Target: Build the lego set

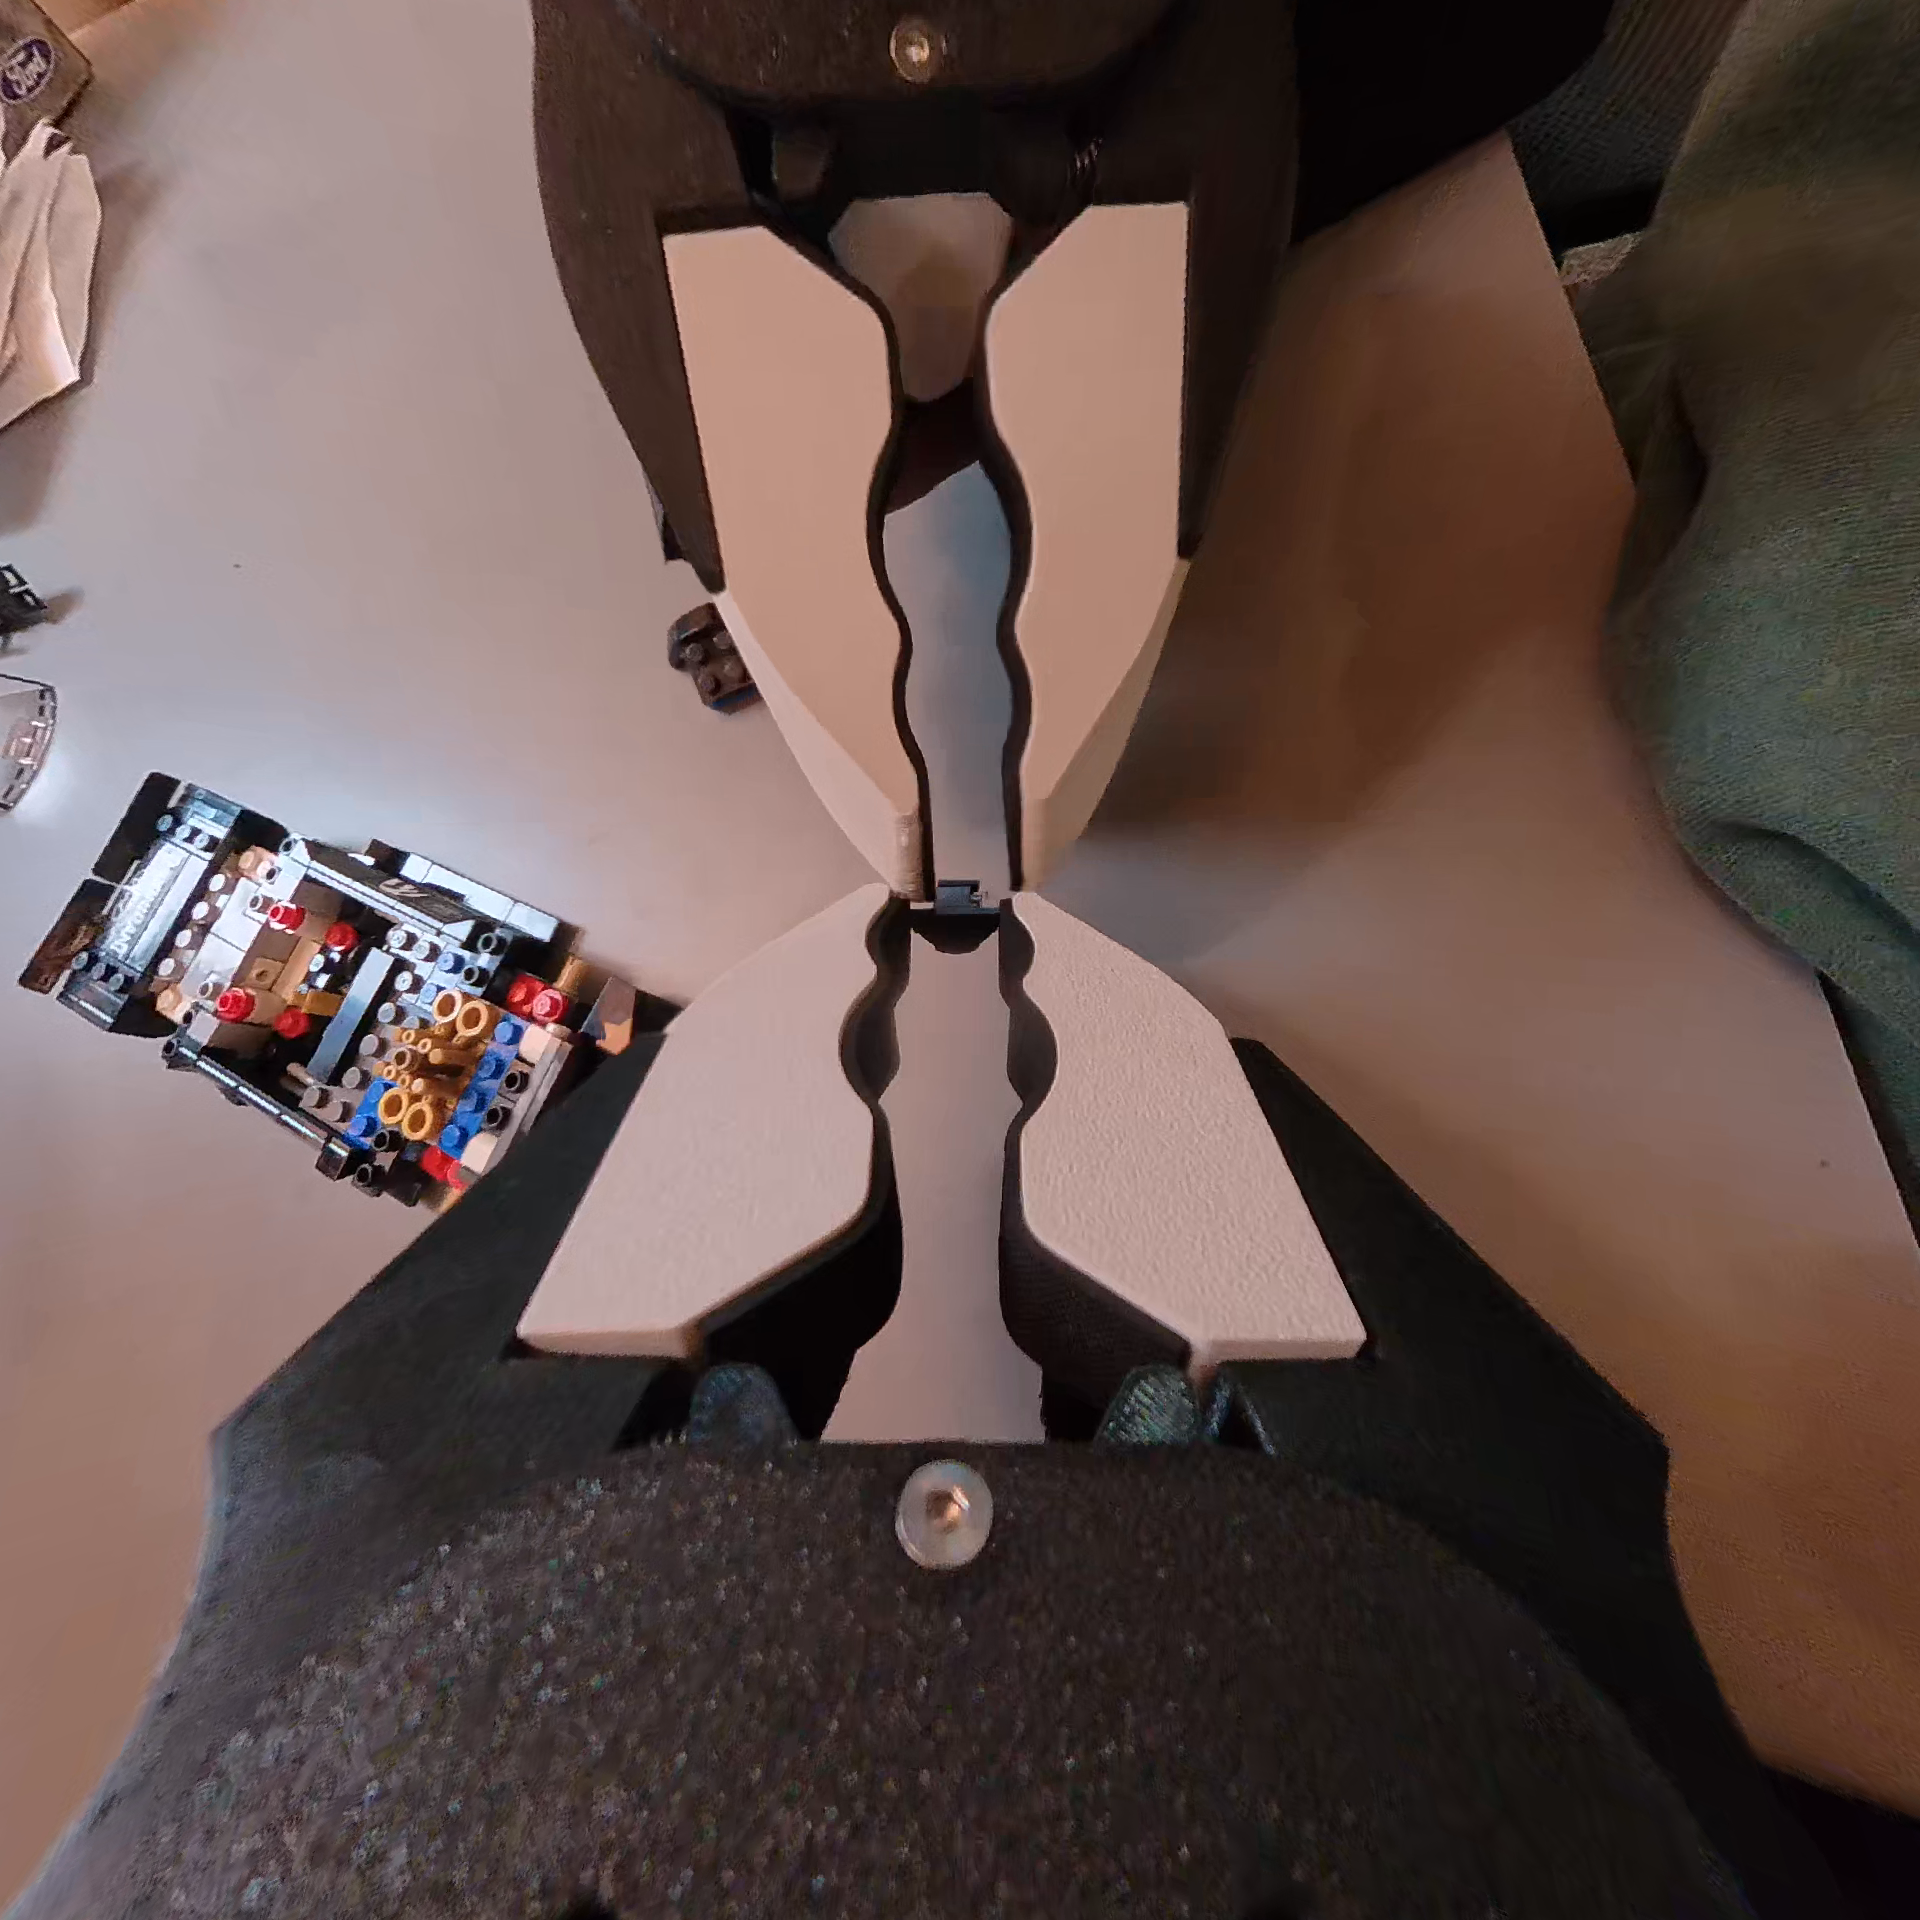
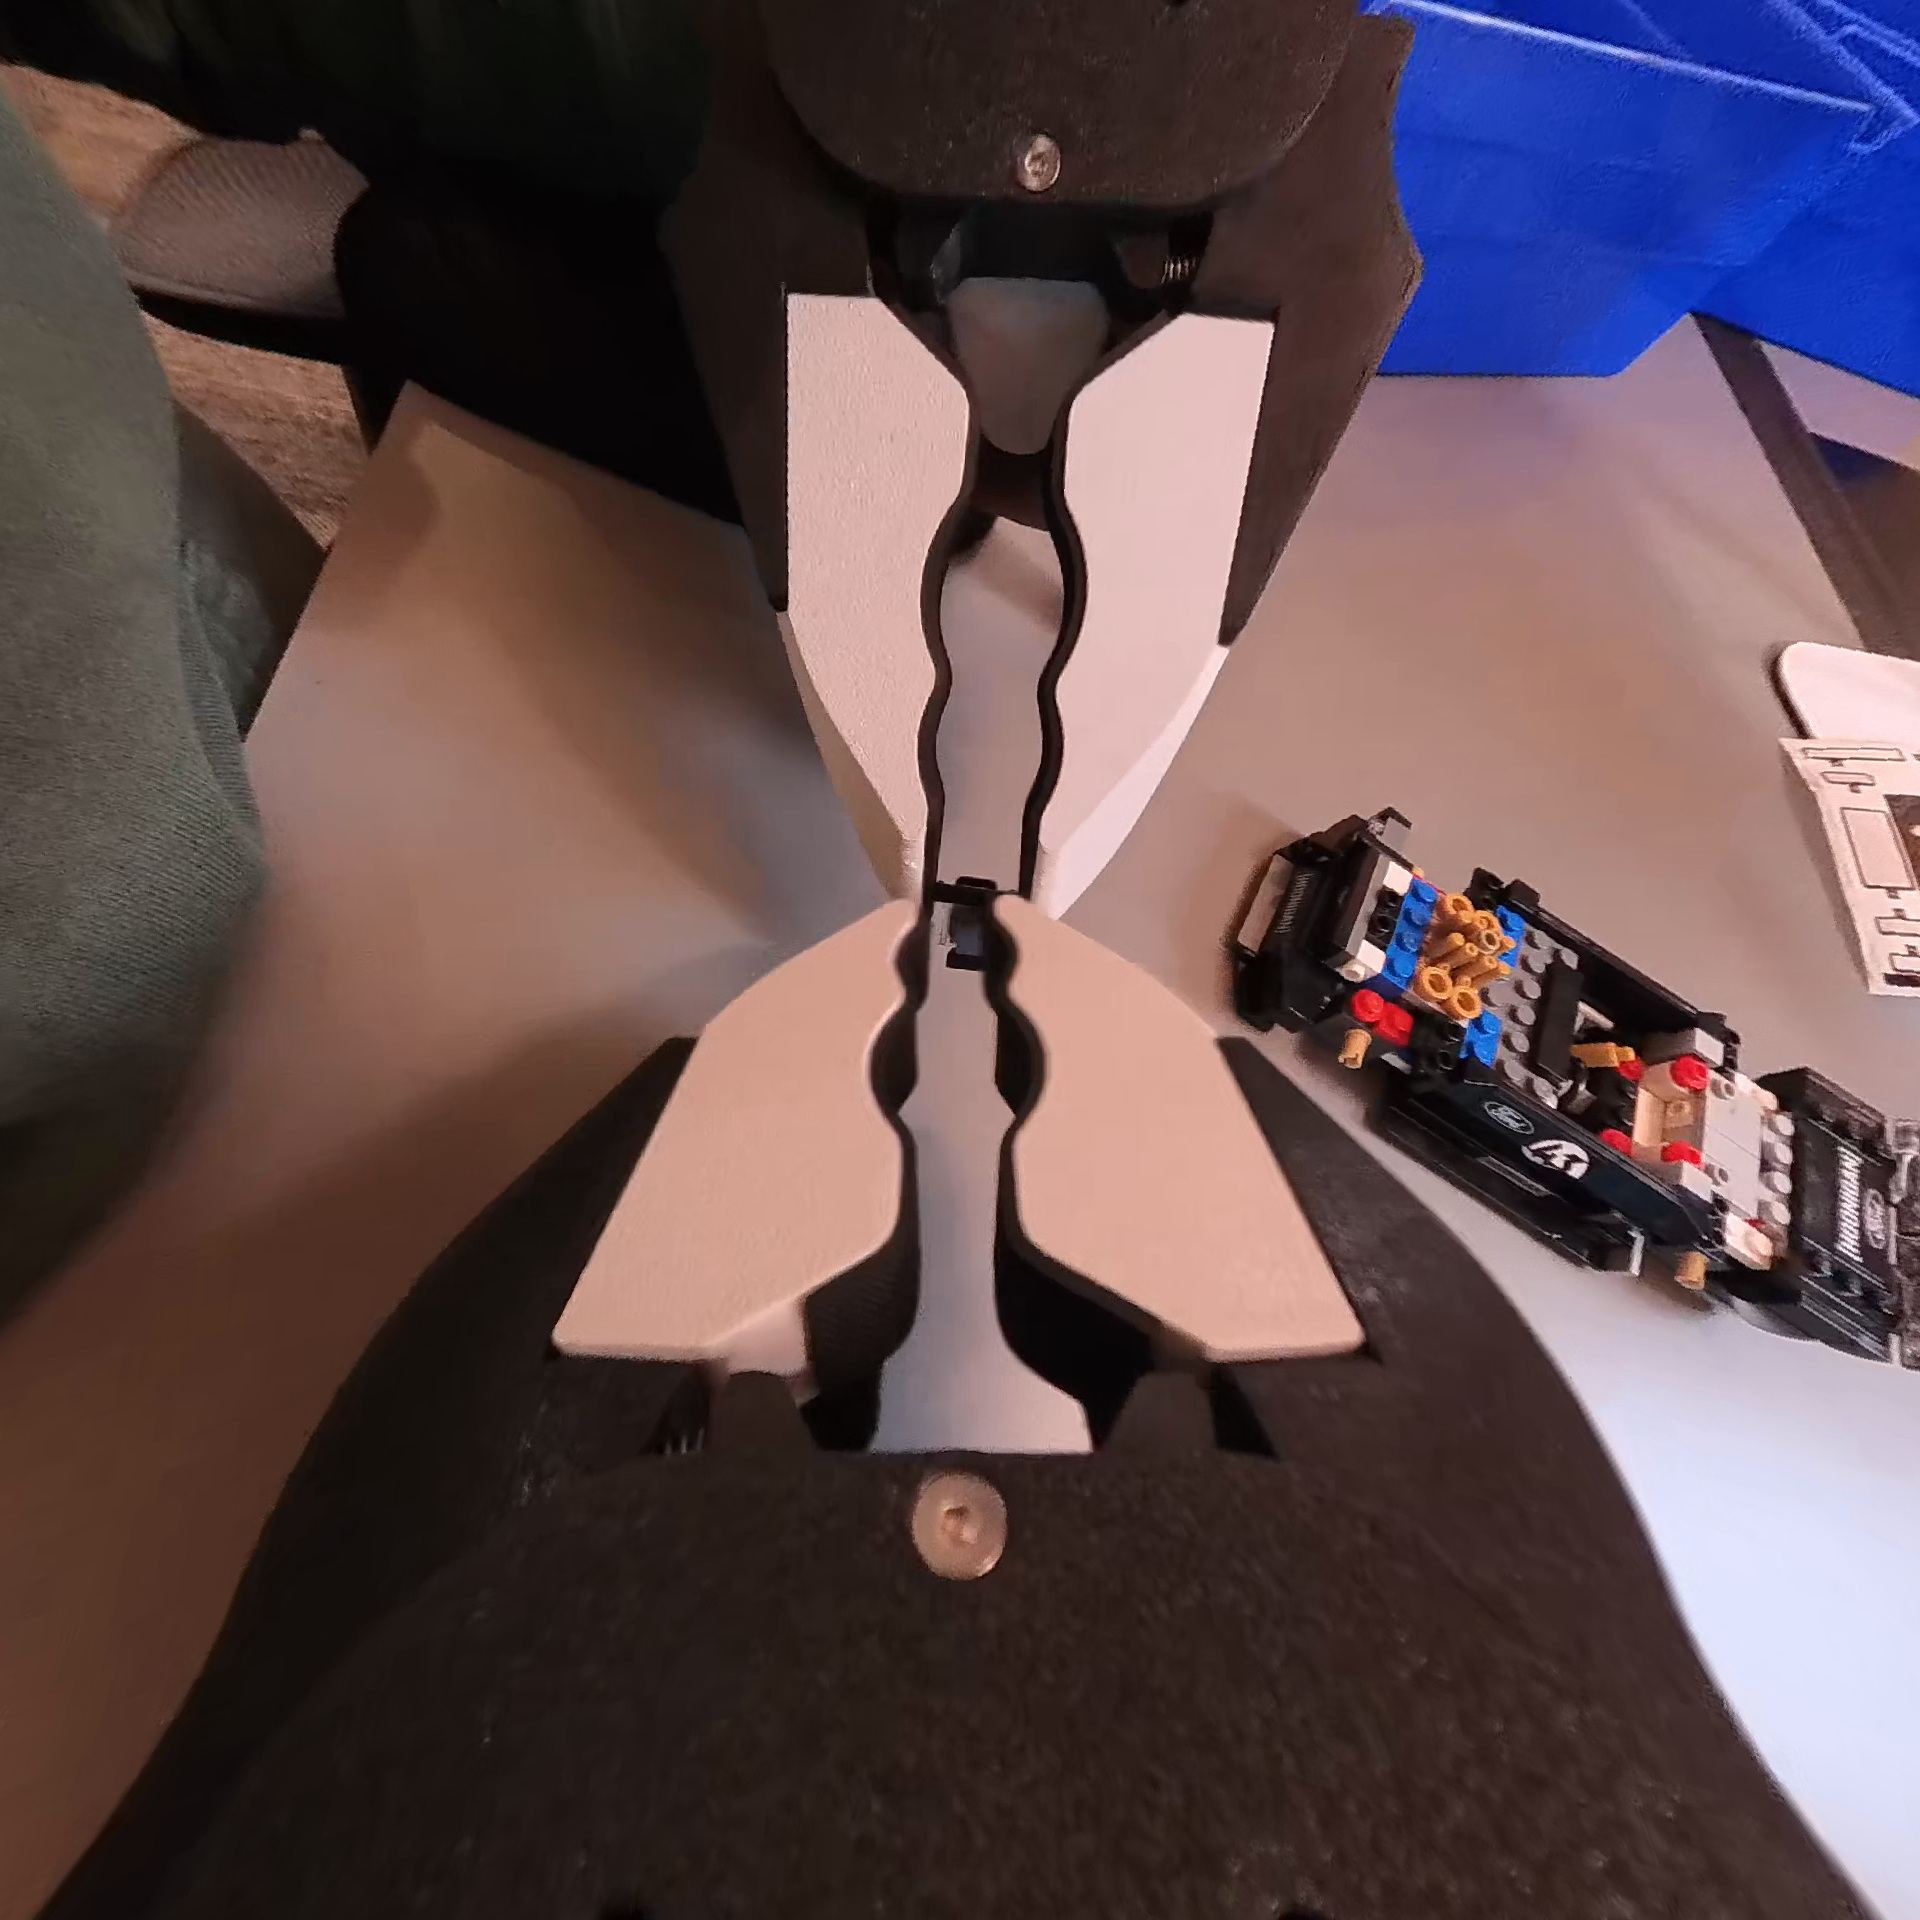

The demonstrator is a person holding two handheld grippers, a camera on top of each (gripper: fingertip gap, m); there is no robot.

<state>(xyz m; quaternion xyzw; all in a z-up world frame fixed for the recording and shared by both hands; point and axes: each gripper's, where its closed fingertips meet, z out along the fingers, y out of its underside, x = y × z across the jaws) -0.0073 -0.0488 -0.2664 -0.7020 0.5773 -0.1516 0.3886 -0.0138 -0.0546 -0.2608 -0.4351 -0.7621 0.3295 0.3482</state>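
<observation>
Grippers meet tip to tip above the table point(image 1: 416, 416), small lego piece point(image 1: 958, 900) between the tips. Left gripper point(image 1: 956, 920) faces right gripper point(image 2: 961, 951). Car build point(image 1: 312, 987) lies on table, left in left wrist view, right in right wrist view. Loose brick point(image 1: 707, 649) beside far gripper's fingers. Sheet point(image 2: 1860, 862) beyond car.

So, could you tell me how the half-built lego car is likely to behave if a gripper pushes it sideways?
The half-built lego car sits flat on the smooth table, so it would probably slide, not tip. Its exposed gold pieces look loosely seated and might pop off.
</observation>
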